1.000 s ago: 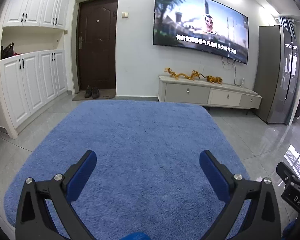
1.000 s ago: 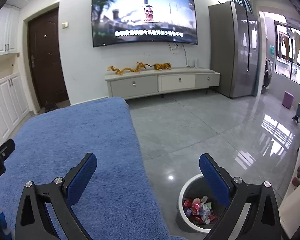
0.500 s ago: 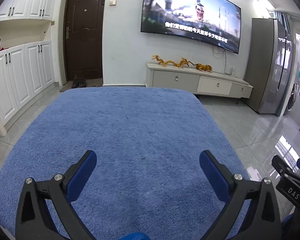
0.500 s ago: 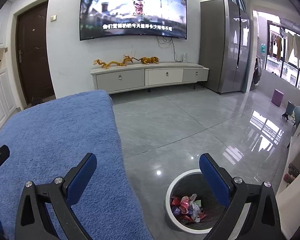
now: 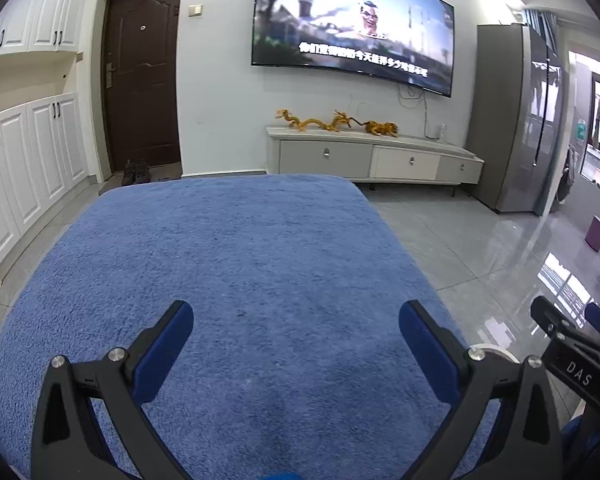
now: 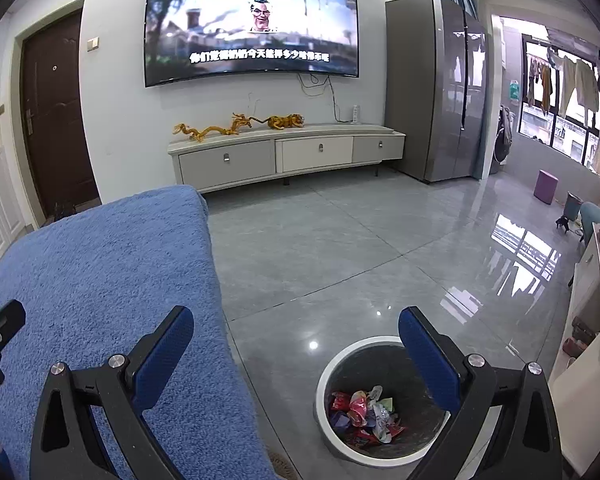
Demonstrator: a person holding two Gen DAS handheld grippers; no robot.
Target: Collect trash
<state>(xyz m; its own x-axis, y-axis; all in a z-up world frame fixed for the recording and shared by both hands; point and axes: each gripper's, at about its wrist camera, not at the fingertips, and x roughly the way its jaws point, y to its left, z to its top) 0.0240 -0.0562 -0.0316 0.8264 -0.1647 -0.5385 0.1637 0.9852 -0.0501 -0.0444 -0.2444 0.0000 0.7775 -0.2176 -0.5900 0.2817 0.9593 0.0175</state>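
A round grey bin with a white rim (image 6: 332, 364) stands on the floor at the lower right of the right wrist view; several crumpled colourful wrappers (image 6: 364, 412) lie in its bottom. My right gripper (image 6: 296, 340) hangs open above the floor between the blue cloth and the bin, nothing between its fingers. My left gripper (image 5: 296, 340) is open over the blue fluffy cloth (image 5: 228, 280), which shows no trash on it. A sliver of the bin's rim (image 5: 496, 350) peeks out behind the left gripper's right finger. The right gripper's body (image 5: 572, 360) shows at the lower right of the left wrist view.
A low white TV cabinet (image 6: 284, 152) with golden dragon figures stands against the far wall under a wall TV (image 6: 252, 24). A grey fridge (image 6: 436, 80) is at the right, a dark door (image 5: 140, 80) and white cupboards (image 5: 28, 152) at the left. Glossy grey floor tiles (image 6: 360, 240) surround the cloth.
Both views have swung to the right and risen a little. The bin has come further into the right wrist view, and its rim now shows in the left wrist view. Both grippers stay open.
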